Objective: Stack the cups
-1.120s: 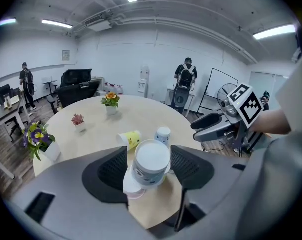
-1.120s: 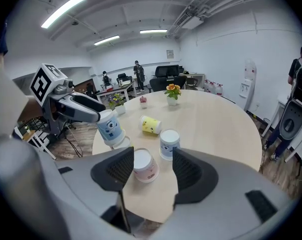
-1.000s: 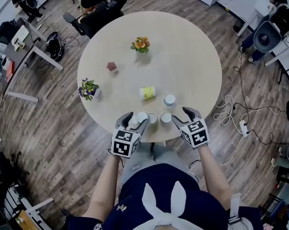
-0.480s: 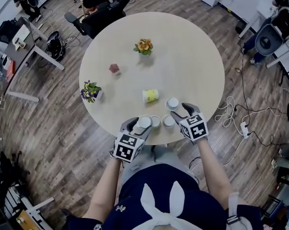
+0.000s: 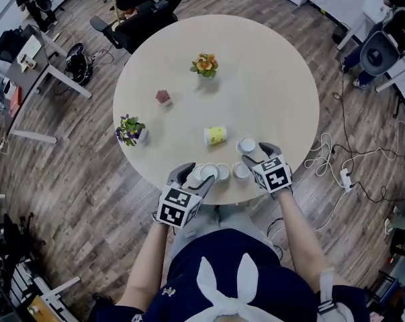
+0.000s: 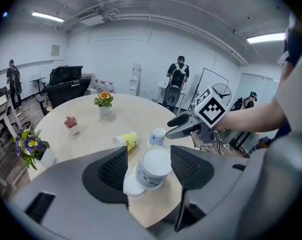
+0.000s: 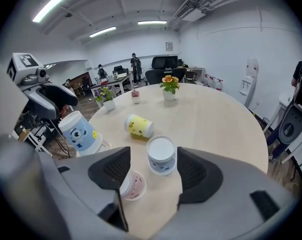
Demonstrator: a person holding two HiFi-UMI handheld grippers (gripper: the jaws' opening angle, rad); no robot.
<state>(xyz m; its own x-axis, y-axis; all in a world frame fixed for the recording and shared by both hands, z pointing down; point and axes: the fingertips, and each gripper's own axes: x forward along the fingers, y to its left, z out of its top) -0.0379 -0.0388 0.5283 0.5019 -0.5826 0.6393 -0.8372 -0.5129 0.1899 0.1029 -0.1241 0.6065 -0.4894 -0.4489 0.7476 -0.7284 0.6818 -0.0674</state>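
Several paper cups stand near the front edge of the round table (image 5: 269,79). My left gripper (image 5: 194,176) is shut on a blue cartoon cup (image 6: 153,167), held bottom-up and tilted just above a pale cup (image 6: 132,187). The same blue cup (image 7: 81,132) shows at the left of the right gripper view. My right gripper (image 5: 256,154) is open, and its jaws have just been opening. An upside-down white-and-blue cup (image 7: 161,155) stands between its jaws, untouched. An upside-down pink cup (image 7: 133,184) sits by its left jaw. A yellow cup (image 5: 215,135) lies on its side.
Three small potted plants stand on the table: orange flowers (image 5: 204,64), a pink one (image 5: 164,96) and purple flowers (image 5: 129,129). Office chairs (image 5: 145,5) stand beyond the far edge. Cables (image 5: 330,159) lie on the floor at right. The cups sit close to the table's front rim.
My right gripper has moved forward and down until its jaws flank the white-and-blue cup, and the jaws stand wider. The left gripper and its blue cup have barely moved.
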